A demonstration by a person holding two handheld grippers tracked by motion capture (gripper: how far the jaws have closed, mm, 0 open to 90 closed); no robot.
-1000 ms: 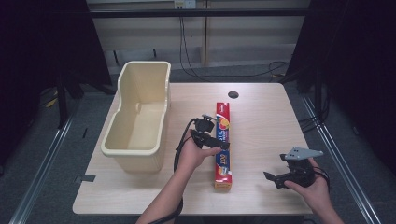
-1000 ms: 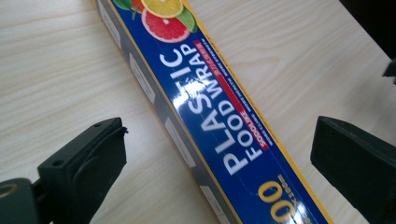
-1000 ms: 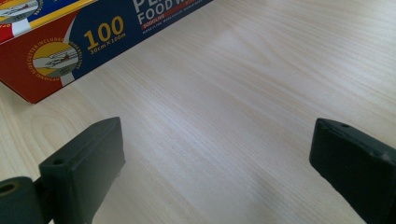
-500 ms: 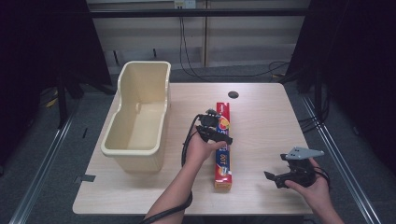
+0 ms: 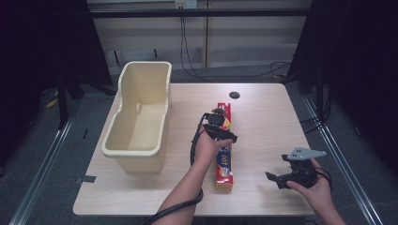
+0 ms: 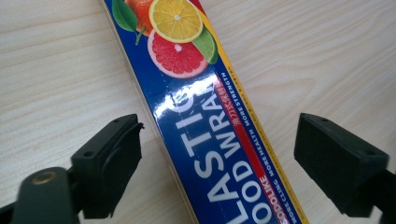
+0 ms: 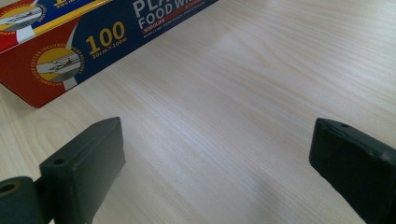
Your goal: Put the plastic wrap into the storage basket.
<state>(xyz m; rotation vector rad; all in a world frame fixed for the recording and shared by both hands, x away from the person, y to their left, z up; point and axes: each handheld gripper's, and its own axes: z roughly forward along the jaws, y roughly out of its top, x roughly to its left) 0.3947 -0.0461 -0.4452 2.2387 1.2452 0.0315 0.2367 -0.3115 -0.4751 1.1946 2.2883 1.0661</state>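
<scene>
Jaws of your left gripper [image 5: 224, 125] hang over the far half of the wrap box [image 5: 224, 159] in the high view, with your left hand [image 5: 206, 146] behind them and the cable looping down along your forearm. The box lies flat on the table [image 5: 263, 117], lengthwise away from you, and its near end reaches past your wrist. Left of that gripper, well apart, stands the cream bin [image 5: 138, 117], on the table's left side. Your right gripper [image 5: 277, 179] sits low at the near right, held in your right hand [image 5: 315, 185], its jaws pointing toward the box's near end but apart from it, with bare wood between; its grey plate shows on top. In the left gripper view, the box [image 6: 210, 135] runs slantwise between the two black jaws of the left gripper [image 6: 217, 158]: the left jaw stands just beside the box's edge, and the right jaw is clear of it with a strip of table [image 6: 317, 60] between. The jaws have just been closing, with the box between them, yet the pads do not press on it, so the grip is not made. The fruit print lies ahead of the jaws, the lettering nearer to them. In the right gripper view, the right gripper [image 7: 217, 158] is spread wide over bare table [image 7: 233, 93], holding nothing; the box's red end [image 7: 60, 51] lies ahead and to the left of the left jaw.
</scene>
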